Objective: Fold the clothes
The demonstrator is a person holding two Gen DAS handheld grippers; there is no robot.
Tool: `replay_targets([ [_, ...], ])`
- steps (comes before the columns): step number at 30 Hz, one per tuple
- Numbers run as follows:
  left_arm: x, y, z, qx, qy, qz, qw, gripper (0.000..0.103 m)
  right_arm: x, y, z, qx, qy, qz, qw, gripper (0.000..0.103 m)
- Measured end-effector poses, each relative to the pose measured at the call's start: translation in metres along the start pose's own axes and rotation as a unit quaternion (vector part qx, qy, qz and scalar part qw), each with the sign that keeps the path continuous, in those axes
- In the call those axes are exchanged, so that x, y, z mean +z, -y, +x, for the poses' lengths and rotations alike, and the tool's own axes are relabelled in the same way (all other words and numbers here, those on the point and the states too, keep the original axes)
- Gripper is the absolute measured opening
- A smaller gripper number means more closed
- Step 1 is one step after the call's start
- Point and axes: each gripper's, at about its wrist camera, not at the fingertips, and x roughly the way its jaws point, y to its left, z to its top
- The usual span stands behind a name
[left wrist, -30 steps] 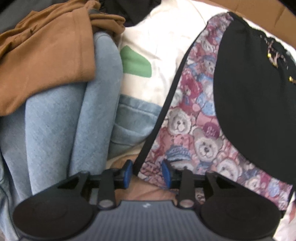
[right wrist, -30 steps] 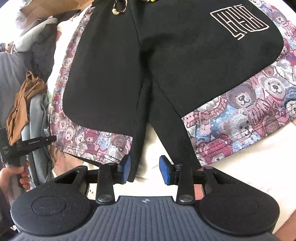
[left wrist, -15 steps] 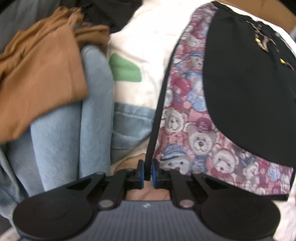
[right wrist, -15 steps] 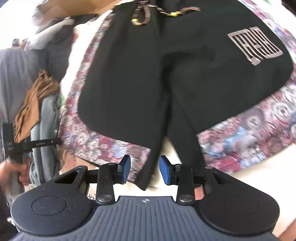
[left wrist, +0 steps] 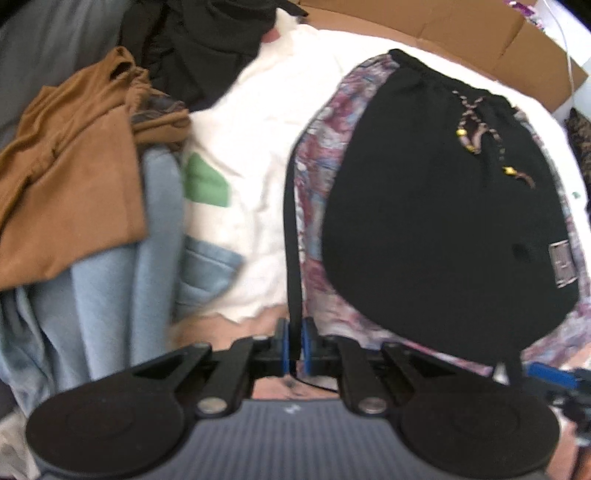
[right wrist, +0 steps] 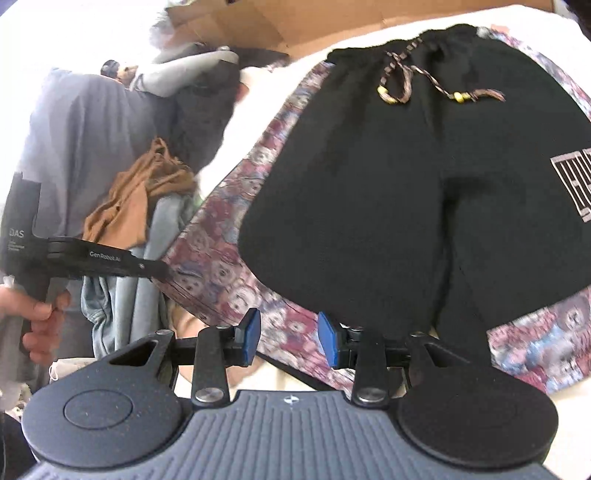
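Left wrist view shows the left gripper (left wrist: 294, 345) with its blue pads pinched tight on the black-piped side hem of the shorts (left wrist: 439, 236), a black pair with teddy-bear print panels down the sides and along the leg bottoms. The shorts lie spread on a white sheet (left wrist: 280, 122), waistband away from the camera, the braided drawstring (left wrist: 476, 125) with yellow beads lying loose across the black front. Just beside the shorts on the left sits a heap of other clothes: a brown garment (left wrist: 70, 184) on top of a light blue one (left wrist: 110, 291), with a dark garment (left wrist: 199, 48) behind them. Cardboard (left wrist: 443, 29) borders the far edge of the sheet. From the right wrist view, the right gripper (right wrist: 289, 338) has its jaws spread wide, one on each side of the printed hem of the left leg, not clamped on it. A hand (right wrist: 38, 317) at the left edge holds the other gripper's handle.
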Motion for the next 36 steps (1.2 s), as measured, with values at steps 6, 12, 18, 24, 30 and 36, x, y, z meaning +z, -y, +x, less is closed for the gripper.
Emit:
replay_targets([
  [6,-0.006,0.007,0.008,-0.106,-0.037,-0.093,0.9893,0.006,0.004,-0.029,0.016,0.030,0.004,-0.030,0.999,0.039],
  [12,-0.008,0.016,0.020,-0.120,-0.053,-0.088,0.9875,0.006,0.004,-0.051,0.040,0.046,-0.007,-0.053,0.998,0.039],
  [18,-0.009,0.022,0.021,-0.152,-0.058,-0.094,0.9822,0.006,0.001,-0.064,0.065,0.045,-0.016,-0.064,0.997,0.039],
  [24,-0.011,0.019,0.019,-0.172,-0.064,-0.120,0.9757,0.006,-0.002,-0.067,0.083,0.023,-0.014,-0.071,0.997,0.039],
  [30,-0.010,0.023,0.016,-0.188,-0.062,-0.121,0.9727,0.006,-0.009,-0.073,0.091,-0.017,0.002,-0.107,0.994,0.035],
  [36,-0.009,0.034,0.014,-0.216,-0.068,-0.107,0.9682,0.007,-0.010,-0.073,0.091,-0.024,0.015,-0.116,0.993,0.003],
])
